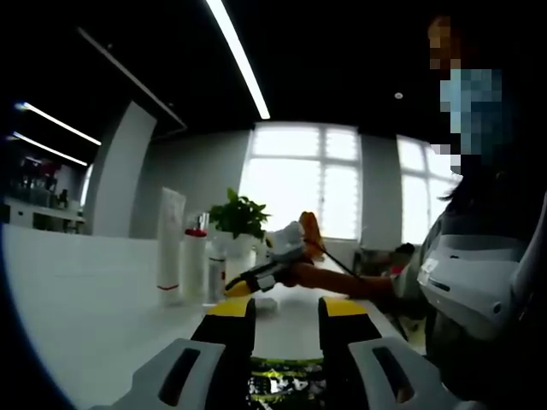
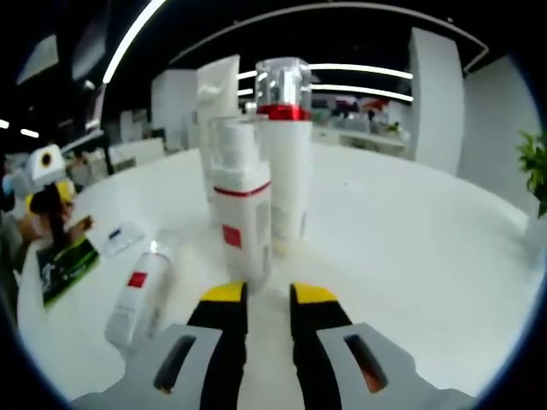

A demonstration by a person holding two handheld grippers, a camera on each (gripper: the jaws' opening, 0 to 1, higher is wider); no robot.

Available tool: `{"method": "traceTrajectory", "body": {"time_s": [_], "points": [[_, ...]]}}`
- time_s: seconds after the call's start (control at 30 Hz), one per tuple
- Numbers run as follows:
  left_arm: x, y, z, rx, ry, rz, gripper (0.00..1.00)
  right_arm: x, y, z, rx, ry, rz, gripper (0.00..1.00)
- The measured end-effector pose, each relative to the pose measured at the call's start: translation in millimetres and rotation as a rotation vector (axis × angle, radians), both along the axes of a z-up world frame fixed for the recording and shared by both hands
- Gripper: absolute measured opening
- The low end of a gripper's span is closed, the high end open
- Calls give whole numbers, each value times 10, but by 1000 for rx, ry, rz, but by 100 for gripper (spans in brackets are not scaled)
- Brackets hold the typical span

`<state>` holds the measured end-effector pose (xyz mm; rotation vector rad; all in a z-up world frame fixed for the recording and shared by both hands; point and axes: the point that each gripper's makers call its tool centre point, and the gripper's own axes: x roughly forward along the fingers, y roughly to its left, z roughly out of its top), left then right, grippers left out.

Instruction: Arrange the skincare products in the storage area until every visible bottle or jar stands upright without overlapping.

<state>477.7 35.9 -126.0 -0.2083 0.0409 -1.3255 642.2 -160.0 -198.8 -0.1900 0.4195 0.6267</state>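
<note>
In the right gripper view, a small white bottle point(image 2: 242, 218) with a clear cap and a red band stands upright just past my right gripper point(image 2: 267, 299), which is open and holds nothing. Behind it stand a taller bottle point(image 2: 288, 162) with a red ring under its clear cap and a white tube point(image 2: 218, 90). Another bottle point(image 2: 139, 295) lies on its side to the left. In the left gripper view, the tube point(image 1: 171, 243), the red-ringed bottle point(image 1: 196, 256) and the small bottle point(image 1: 215, 275) stand together; my right gripper point(image 1: 256, 278) reaches toward them. My left gripper point(image 1: 286, 312) is open and empty.
All of this sits on a white table point(image 2: 410, 256). A green-and-black booklet point(image 2: 64, 266) and a small card point(image 2: 122, 236) lie at its left. A potted plant point(image 1: 239, 218) stands behind the products. A person point(image 1: 479, 256) is at the right.
</note>
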Motion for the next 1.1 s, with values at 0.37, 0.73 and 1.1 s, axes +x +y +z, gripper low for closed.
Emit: {"method": "traceTrajectory", "body": {"time_s": [0.37,0.73,1.1], "points": [[-7,6,11,0,-7,0,30,-223,92,122,16,-2,136,17],[2,0,10,-2,-5,1,30,-727,628,346,252,98,441,63],[24,4,-8,-1,1,7,30,-747,713,-20,-15,89,413,58]]}}
